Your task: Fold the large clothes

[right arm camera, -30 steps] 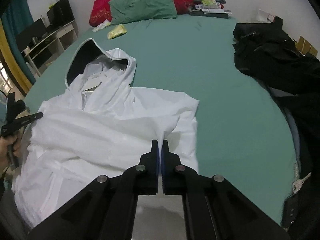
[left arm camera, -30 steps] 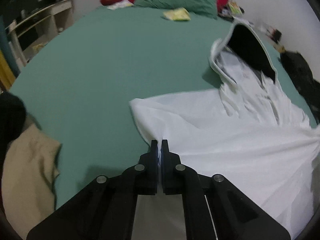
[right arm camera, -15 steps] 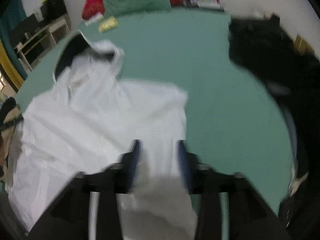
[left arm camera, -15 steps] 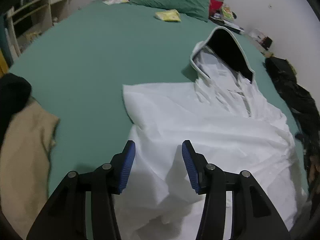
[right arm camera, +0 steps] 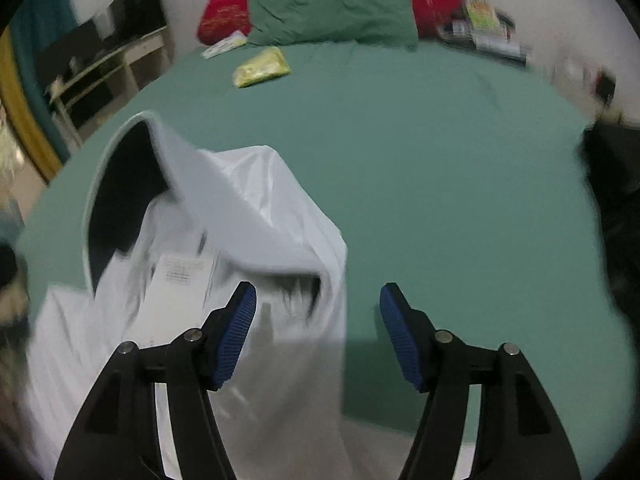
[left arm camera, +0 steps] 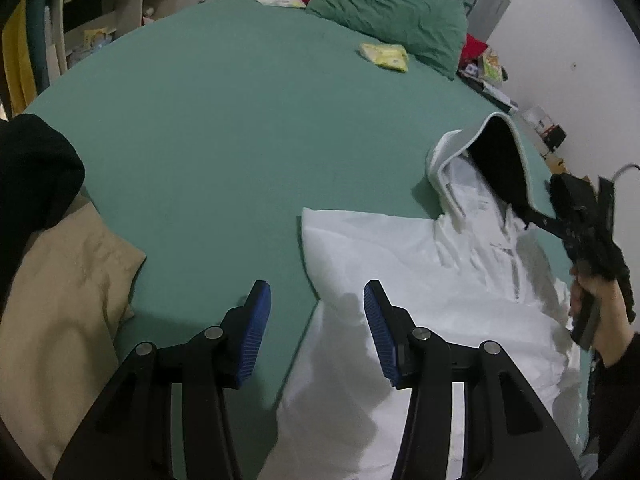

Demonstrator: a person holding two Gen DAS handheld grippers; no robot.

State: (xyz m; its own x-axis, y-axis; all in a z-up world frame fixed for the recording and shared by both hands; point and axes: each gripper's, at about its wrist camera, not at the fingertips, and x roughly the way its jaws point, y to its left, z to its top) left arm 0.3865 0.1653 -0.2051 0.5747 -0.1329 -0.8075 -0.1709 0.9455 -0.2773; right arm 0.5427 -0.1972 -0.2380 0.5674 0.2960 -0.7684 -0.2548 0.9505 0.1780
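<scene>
Green-sheeted bed (left arm camera: 224, 128) carrying a white hooded garment (left arm camera: 400, 272) at its near edge, hem cut off below. Left gripper (left arm camera: 316, 328) and right gripper (right arm camera: 318, 330): fingers spread, holding nothing. Right wrist view is motion-blurred; only the left shows a beige cloth (left arm camera: 60, 300) at the near-left corner.

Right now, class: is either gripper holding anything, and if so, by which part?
Nothing is held. The left gripper and right gripper both stand open, jaws apart above the white hoodie, which lies loose on the bed.
</scene>
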